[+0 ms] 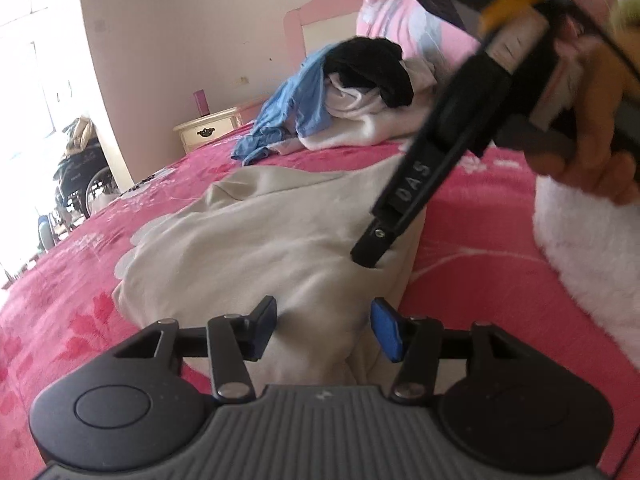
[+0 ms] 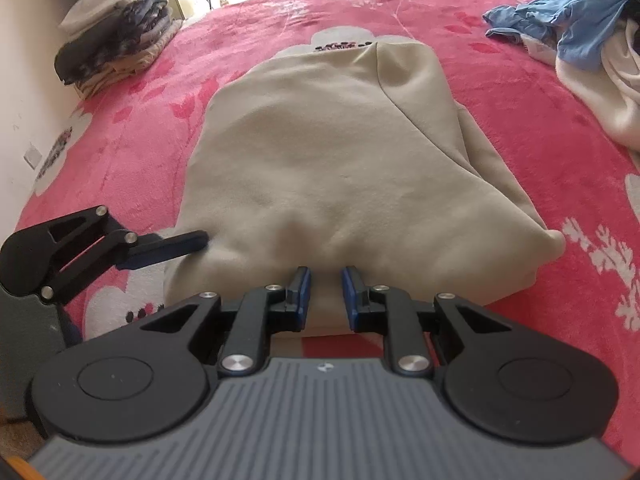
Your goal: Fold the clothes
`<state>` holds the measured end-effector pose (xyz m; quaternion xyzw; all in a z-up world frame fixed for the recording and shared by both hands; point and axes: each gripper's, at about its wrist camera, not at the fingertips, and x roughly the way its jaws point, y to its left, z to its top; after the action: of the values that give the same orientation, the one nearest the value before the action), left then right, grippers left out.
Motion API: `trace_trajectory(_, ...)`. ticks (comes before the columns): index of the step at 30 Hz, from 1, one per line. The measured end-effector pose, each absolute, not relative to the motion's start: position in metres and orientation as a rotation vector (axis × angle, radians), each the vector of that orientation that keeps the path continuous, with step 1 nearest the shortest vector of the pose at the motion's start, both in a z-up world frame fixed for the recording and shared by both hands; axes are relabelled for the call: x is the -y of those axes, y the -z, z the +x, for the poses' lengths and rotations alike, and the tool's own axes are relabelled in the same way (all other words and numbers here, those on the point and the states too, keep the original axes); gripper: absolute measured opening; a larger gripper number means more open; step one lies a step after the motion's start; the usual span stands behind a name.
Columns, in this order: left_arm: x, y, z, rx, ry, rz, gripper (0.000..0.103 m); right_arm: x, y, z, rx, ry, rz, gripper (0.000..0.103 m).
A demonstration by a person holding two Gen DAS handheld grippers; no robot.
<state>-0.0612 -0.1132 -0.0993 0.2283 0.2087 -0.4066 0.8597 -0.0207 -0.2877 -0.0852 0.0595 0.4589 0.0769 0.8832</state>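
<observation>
A beige sweatshirt (image 1: 260,232) (image 2: 320,140) lies folded into a narrow shape on the pink flowered bedspread (image 2: 520,120). In the right wrist view my right gripper (image 2: 325,296) sits at its near edge, pads close together with a ridge of beige cloth pinched between them. From the left wrist view that gripper (image 1: 366,256) comes down from the upper right, its tip dug into the cloth. My left gripper (image 1: 324,328) hovers open over the same end of the garment, with cloth under the wide gap. Seen from the right, the left gripper (image 2: 188,242) just touches the garment's left corner.
A loose pile of blue, black and white clothes (image 1: 360,92) (image 2: 580,40) lies farther up the bed near a pink pillow (image 1: 400,12). A folded stack (image 2: 116,36) sits by the wall. A white fluffy item (image 1: 592,248), a cream nightstand (image 1: 208,132) and a hand (image 1: 592,120) are also in view.
</observation>
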Motion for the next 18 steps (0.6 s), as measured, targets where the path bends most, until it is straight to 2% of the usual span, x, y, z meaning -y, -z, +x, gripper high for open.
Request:
trace_trajectory(8, 0.076, 0.061, -0.047, -0.455, 0.826, 0.302, 0.054, 0.312, 0.051, -0.027, -0.831, -0.098, 0.237, 0.018)
trace_trajectory(13, 0.100, 0.071, -0.032, -0.499, 0.807, 0.299, 0.052, 0.330, 0.080, -0.008, -0.929, -0.011, 0.268, 0.020)
trace_trajectory(18, 0.113, 0.084, -0.030, -0.541, 0.805, 0.300, 0.051, 0.337, 0.091, -0.010, -0.913, -0.016, 0.332, 0.020)
